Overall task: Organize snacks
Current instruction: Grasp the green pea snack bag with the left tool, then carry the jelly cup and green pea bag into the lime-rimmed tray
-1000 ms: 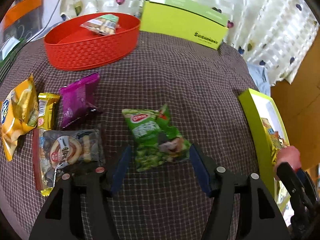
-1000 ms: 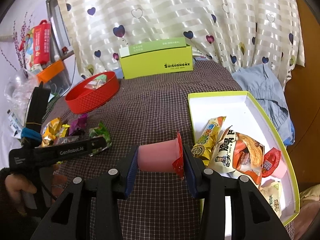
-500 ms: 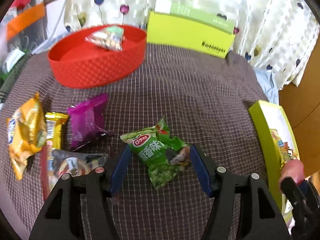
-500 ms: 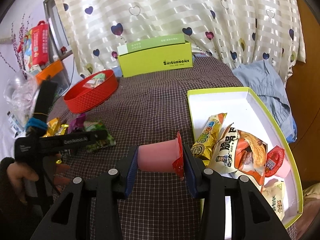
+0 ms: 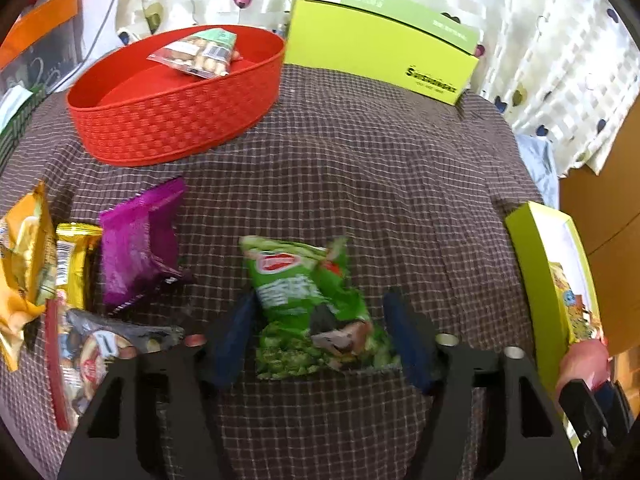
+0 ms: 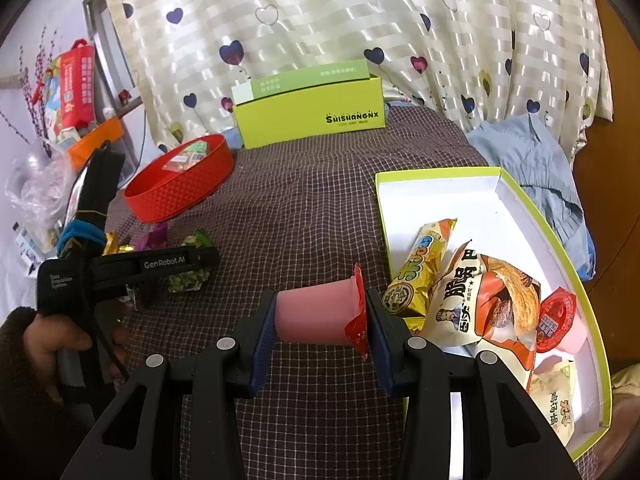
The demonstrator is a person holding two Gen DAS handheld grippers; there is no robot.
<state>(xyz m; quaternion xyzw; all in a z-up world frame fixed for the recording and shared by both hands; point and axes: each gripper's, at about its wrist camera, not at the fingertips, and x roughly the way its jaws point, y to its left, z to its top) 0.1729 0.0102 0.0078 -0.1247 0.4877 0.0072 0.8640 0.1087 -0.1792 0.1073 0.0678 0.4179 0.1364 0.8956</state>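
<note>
So we've got the left gripper [image 5: 320, 336] down over the green snack bag [image 5: 312, 304] on the checked tablecloth [image 5: 360, 168], and its jaws are closing with the bag sitting between the blue pads. The frame's a bit smeared there, so we can't really say the pads are touching the wrapper; looks like a small gap on both sides.

The right gripper [image 6: 322, 316] is pinching a pink jelly cup [image 6: 316, 314] sideways, red foil lid against the right pad, held above the cloth just beside the lime tray [image 6: 560, 240]. That tray already holds a yellow stick pack [image 6: 420, 268], a burger-print bag [image 6: 492, 304] and a second jelly cup [image 6: 560, 316].

Off to the left of the green bag we see a purple packet [image 5: 136, 248], a gold bar [image 5: 74, 264] and an orange bag [image 5: 20, 264]. The red basket [image 5: 172, 124] further back has one nut packet [image 5: 200, 54] in it, with a lime box [image 5: 380, 48] beside it.
</note>
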